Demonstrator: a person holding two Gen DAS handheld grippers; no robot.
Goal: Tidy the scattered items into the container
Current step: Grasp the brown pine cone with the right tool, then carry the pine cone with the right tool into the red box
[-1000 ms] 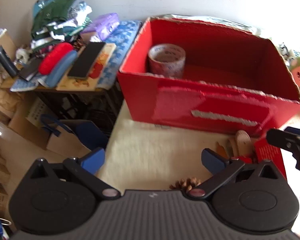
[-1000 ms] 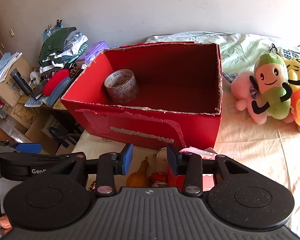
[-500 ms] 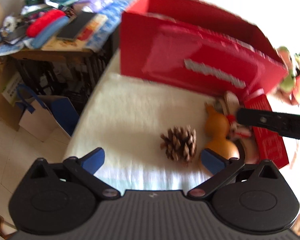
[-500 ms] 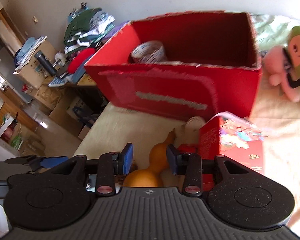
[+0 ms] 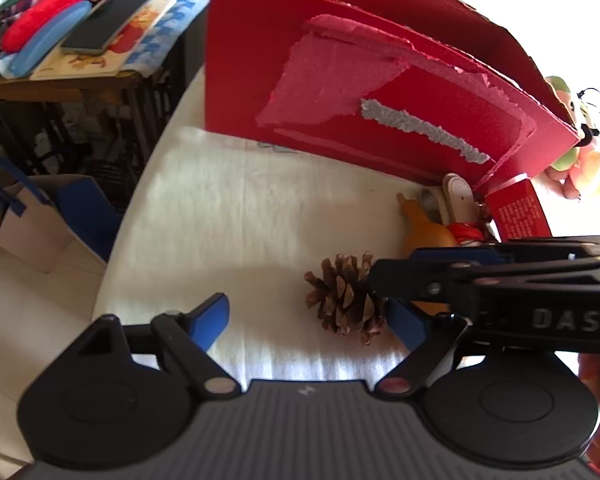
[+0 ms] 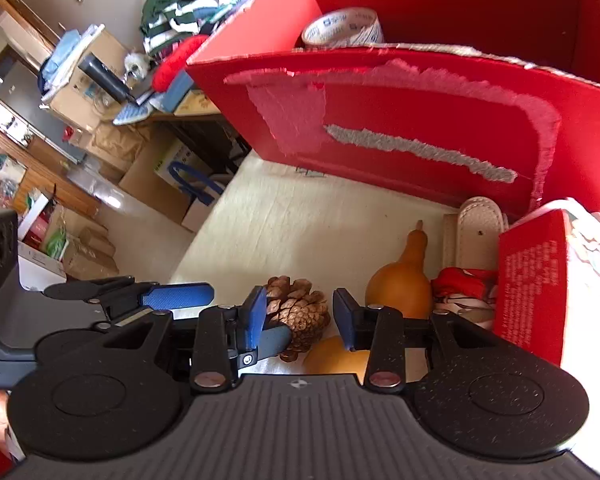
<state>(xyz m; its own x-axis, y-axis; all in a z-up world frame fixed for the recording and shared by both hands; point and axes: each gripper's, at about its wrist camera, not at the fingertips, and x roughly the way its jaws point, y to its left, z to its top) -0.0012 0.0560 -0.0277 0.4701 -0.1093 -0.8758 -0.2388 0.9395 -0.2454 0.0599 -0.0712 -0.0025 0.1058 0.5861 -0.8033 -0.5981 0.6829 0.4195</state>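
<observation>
Both grippers (image 5: 306, 316) (image 6: 300, 318) released, straddling pine cone (image 6: 298, 312): light, stiff, brittle scales, best pinched gently across the middle for the red box (image 6: 400, 120).

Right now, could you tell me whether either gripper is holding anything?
No. The left gripper and right gripper are both open around the pine cone, not gripping it.

One pinecone (image 5: 346, 298), one gourd (image 6: 398, 280), one tape roll (image 6: 342, 28).
</observation>
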